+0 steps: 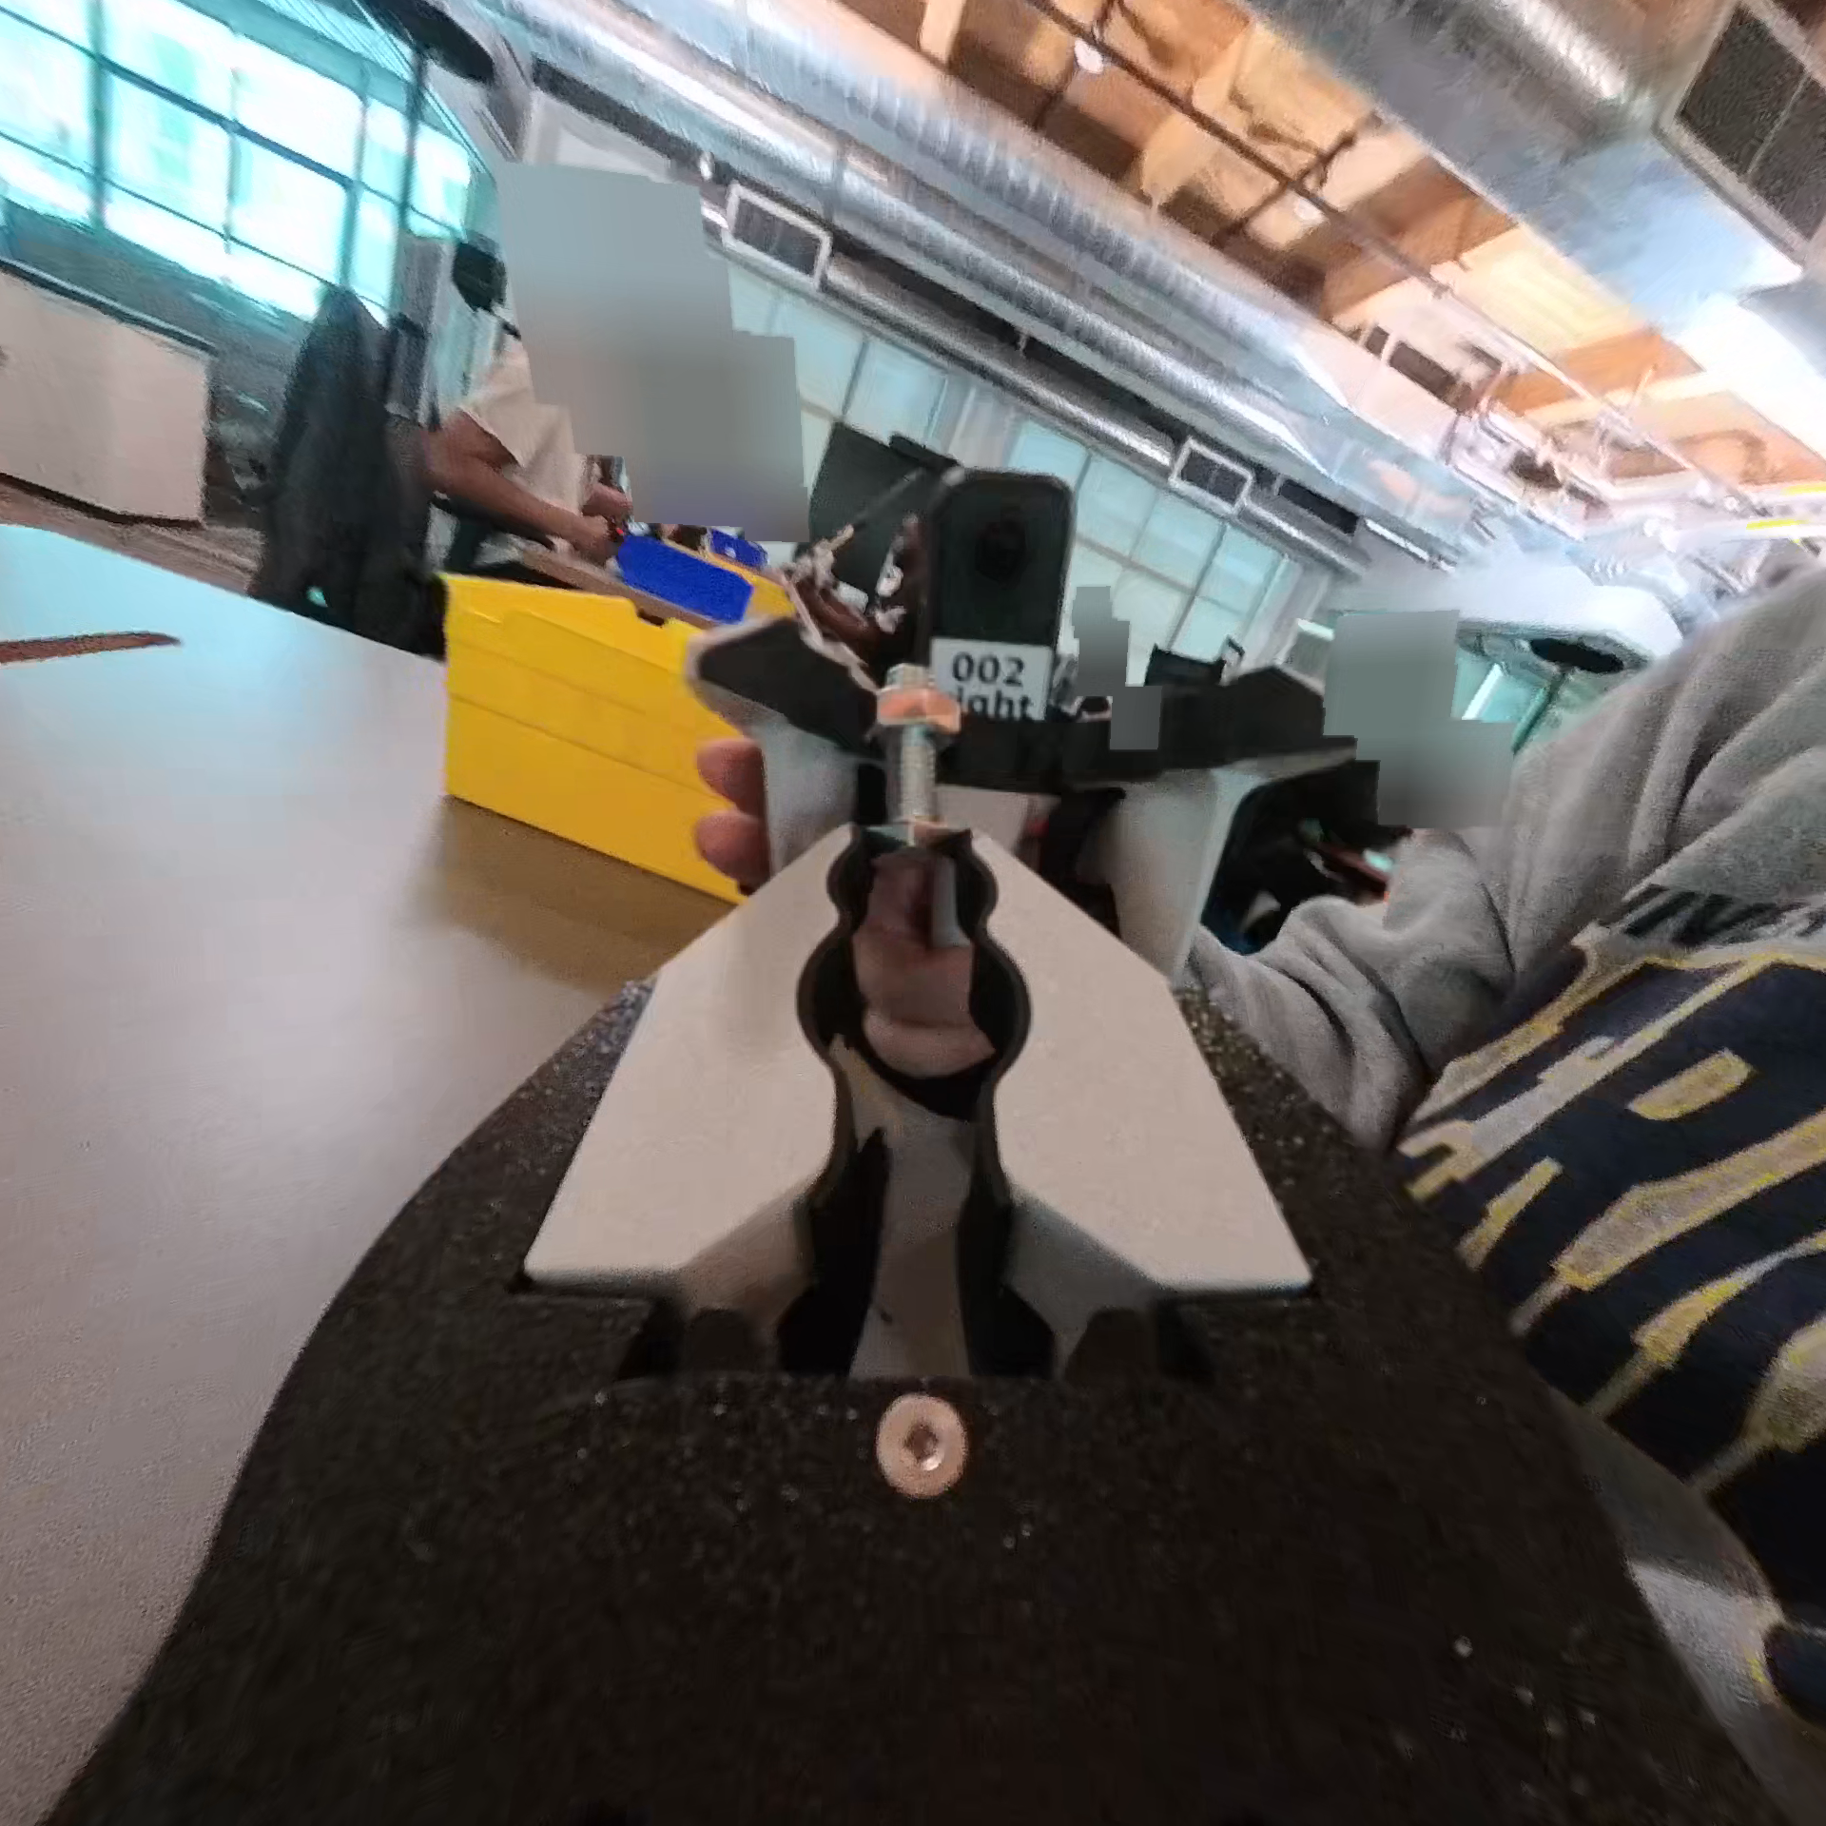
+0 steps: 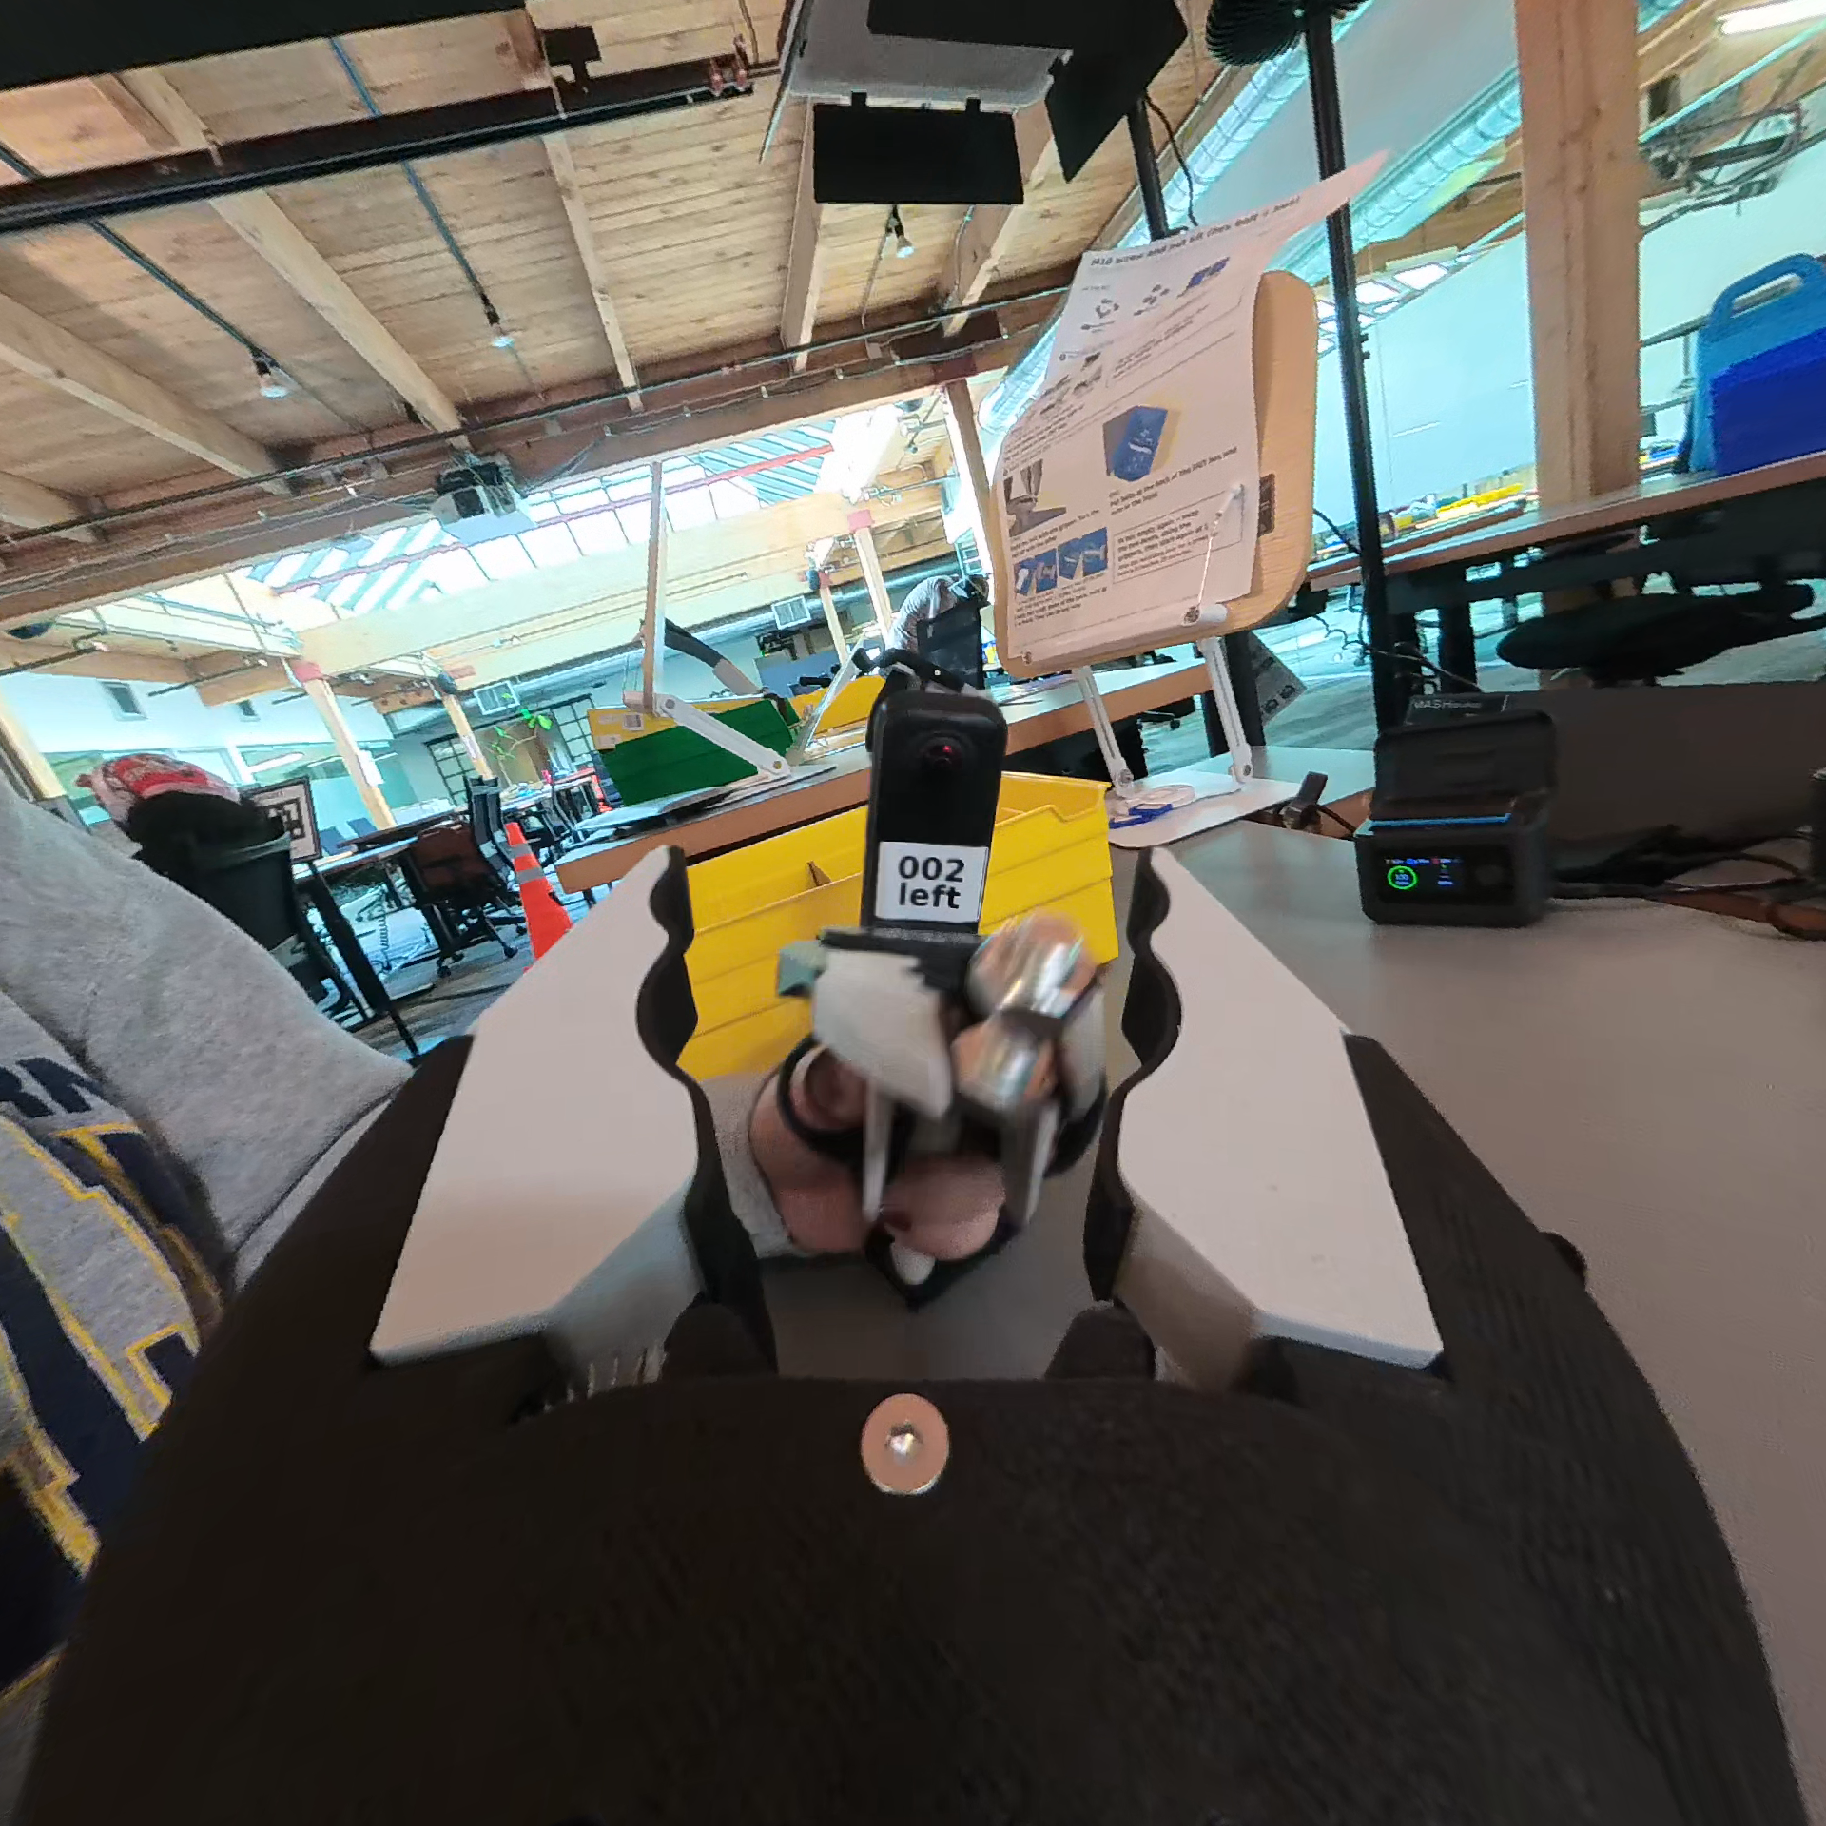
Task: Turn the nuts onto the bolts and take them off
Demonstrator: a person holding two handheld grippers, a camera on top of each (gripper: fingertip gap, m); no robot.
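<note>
My left gripper point(image 1: 914, 842) is shut on the head of a silver bolt point(image 1: 911, 781) and holds it upright above the table. A silver nut point(image 1: 916, 705) sits on the thread near the bolt's top end. My right gripper point(image 1: 1028, 721) faces it with its jaws wide open, one to each side of the nut, not touching it. In the right wrist view the right gripper point(image 2: 909, 879) is open, and the left gripper point(image 2: 973, 1077) shows blurred between its fingers point(image 2: 593, 1037). There the bolt and nut point(image 2: 1033, 988) lie nearer the right-hand finger.
A yellow bin point(image 1: 573, 731) stands on the grey table point(image 1: 198, 939) behind the grippers, and it also shows in the right wrist view point(image 2: 1047, 850). A paper sheet on a stand point(image 2: 1146, 445) and a black device with a small screen point(image 2: 1452, 840) stand at the right. The holder's grey sleeve point(image 1: 1482, 889) is close. Some 5 centimeters of space lies between my two pairs of fingers.
</note>
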